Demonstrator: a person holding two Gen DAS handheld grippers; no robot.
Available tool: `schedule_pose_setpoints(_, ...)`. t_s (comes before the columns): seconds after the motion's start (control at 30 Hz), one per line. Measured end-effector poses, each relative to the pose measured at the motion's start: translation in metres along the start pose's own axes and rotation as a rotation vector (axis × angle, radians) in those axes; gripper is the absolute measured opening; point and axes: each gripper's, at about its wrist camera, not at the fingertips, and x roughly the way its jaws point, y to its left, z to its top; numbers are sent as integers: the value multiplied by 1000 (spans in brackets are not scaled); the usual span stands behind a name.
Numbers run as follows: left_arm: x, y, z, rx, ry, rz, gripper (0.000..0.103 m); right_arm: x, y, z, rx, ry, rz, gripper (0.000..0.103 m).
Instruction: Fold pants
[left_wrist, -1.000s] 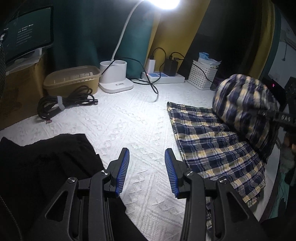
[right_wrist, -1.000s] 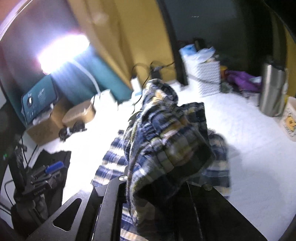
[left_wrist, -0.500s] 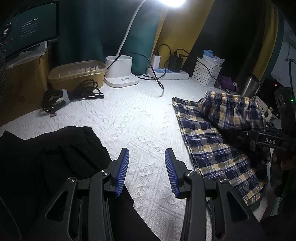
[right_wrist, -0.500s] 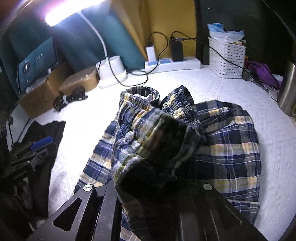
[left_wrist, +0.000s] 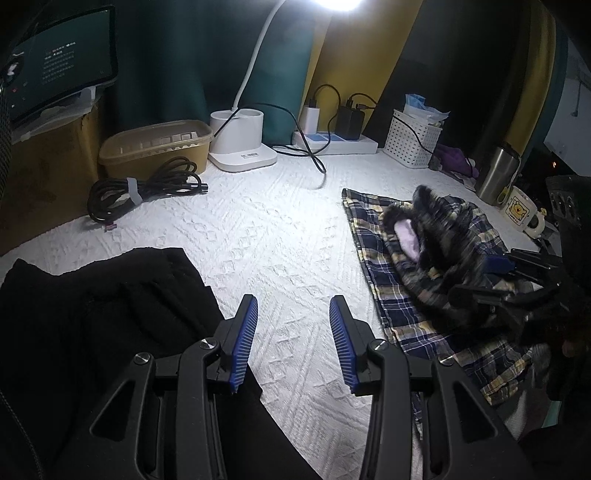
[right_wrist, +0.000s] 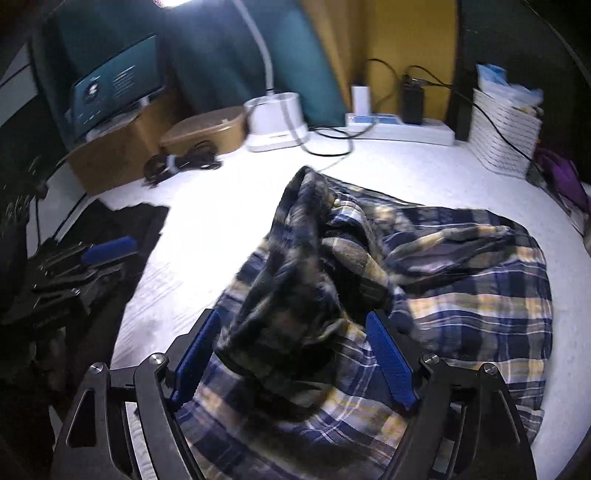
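Blue-and-yellow plaid pants (right_wrist: 461, 280) lie on the white textured cover, the lower part flat and the upper part bunched on top of it. My right gripper (right_wrist: 293, 317) hangs low over them and its jaws are opening. The blurred bunch of plaid sags between the blue pads (right_wrist: 391, 362) without being pinched. In the left wrist view the same pants (left_wrist: 424, 258) are at the right, with the right gripper (left_wrist: 517, 280) at their near edge. My left gripper (left_wrist: 293, 301) is open over bare cover, empty, beside a black garment (left_wrist: 92, 314).
Along the back stand a tan lidded tub (left_wrist: 155, 147), a coiled black cable (left_wrist: 140, 188), a white lamp base (left_wrist: 240, 147), a power strip (left_wrist: 332, 142) and a white basket (left_wrist: 413, 144). A steel flask (left_wrist: 496, 175) and a mug (left_wrist: 521, 210) stand at the right edge.
The right gripper came down with the raised plaid bundle, then its jaws parted and the bundle dropped onto the flat part. The left gripper stayed put.
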Motion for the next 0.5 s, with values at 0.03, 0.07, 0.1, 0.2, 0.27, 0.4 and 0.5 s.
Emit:
schedule_pose_setpoints(0.03,-1,-1,0,0,-2,2,40,-2,3,0,-7,-6,14,82)
schedule_pose_setpoints(0.07,-2,-2,1,1,-3,7,40,-4,4,0,-12,-12,20,82)
schedule_pose_setpoints(0.1,-3,-2,1,1,-4,11,40,-7,5,-1,-16,-19,26,82)
schedule_pose_setpoints(0.2,-6,-4,2,0,-7,22,40,-17,5,-1,-15,-46,40,82)
schedule_pose_setpoints(0.27,-7,-8,4,7,-9,27,40,-24,0,-2,-7,-62,39,82)
schedule_pose_setpoints(0.4,-8,-23,7,32,-16,16,62,-38,-14,-6,19,-90,25,82)
schedule_pose_setpoints(0.5,-8,-38,12,56,-28,-7,64,-48,-30,-11,45,-110,7,82)
